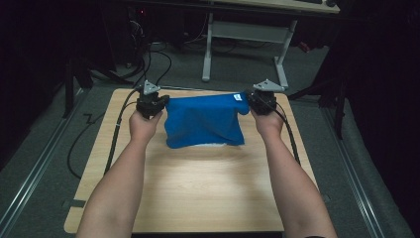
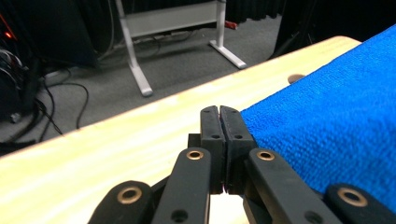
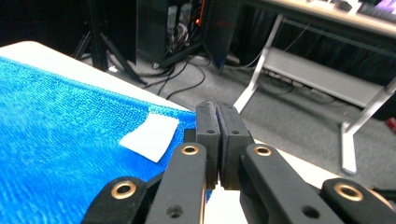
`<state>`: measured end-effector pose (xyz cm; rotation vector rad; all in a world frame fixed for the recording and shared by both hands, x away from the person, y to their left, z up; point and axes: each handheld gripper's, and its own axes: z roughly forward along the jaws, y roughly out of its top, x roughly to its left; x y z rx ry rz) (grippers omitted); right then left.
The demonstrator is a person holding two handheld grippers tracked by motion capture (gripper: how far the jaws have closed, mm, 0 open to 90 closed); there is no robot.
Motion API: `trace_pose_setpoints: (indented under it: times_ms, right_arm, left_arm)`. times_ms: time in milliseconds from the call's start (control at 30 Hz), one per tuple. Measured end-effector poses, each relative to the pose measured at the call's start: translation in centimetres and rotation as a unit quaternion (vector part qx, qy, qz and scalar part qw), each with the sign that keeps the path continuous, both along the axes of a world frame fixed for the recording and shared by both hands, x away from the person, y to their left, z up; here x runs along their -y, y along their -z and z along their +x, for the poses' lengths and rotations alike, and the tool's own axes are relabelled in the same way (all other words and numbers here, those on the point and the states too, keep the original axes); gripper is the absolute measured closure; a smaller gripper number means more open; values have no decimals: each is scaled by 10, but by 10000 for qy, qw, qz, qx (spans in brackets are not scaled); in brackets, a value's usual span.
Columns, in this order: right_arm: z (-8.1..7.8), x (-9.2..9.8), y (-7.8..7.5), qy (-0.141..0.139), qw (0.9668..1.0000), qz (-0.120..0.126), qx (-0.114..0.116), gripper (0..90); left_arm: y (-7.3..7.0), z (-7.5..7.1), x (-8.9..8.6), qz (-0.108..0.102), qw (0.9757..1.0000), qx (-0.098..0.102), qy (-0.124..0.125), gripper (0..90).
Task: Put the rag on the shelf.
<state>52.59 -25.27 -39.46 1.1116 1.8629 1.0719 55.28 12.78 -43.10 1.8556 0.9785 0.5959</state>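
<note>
1. Grip: we find the left gripper (image 1: 157, 105) and the right gripper (image 1: 251, 100) each clamped on an upper corner of the blue towel (image 1: 204, 120). In both gripper views the jaws stand pressed together with only cloth thickness between them. The pinched corner itself sits low between the pads, so we take the hold from the taut top edge rather than from a clear sight of the cloth in the jaws.

2. Position of the towel: it hangs between the two grippers over the far half of the wooden table (image 1: 198, 188). Its lower hem appears to rest on, or just meet, the tabletop, where a pale underside shows.

3. Reason for the hold: we judge that two corner grips keep the top edge stretched and the cloth flat, suiting a lay-down or a fold.

4. Detail: a white label (image 3: 149, 137) lies on the towel just beside the right gripper's jaws.

5. Edges: the top edge of the towel runs near the table's far edge, and the left gripper sits close to the far left corner.

6. Open room: bare tabletop extends toward the person, between the forearms. Beyond the far edge lie grey floor, cables and a desk frame (image 1: 245, 34), well apart from the work.
</note>
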Motion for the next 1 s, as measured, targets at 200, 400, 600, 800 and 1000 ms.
trace_pose_setpoints:
  times_ms: [200,400,600,800,1000]
  right_arm:
    - [-4,5,23,-13,9997,87,-226,893]
    - [-9,9,42,-8,9988,376,-327,892]
    - [-14,9,62,37,9978,474,-464,892]
    - [-16,9,76,53,9972,463,-590,892]
    - [-18,9,84,85,9967,471,-655,891]
  left_arm:
    - [16,-5,0,-106,9998,-181,32,894]
    - [28,-11,1,-137,9994,-297,67,894]
    - [41,-16,3,-144,9986,-486,171,894]
    - [46,-20,12,3,9982,-535,285,893]
    - [54,-23,12,-14,9977,-608,305,893]
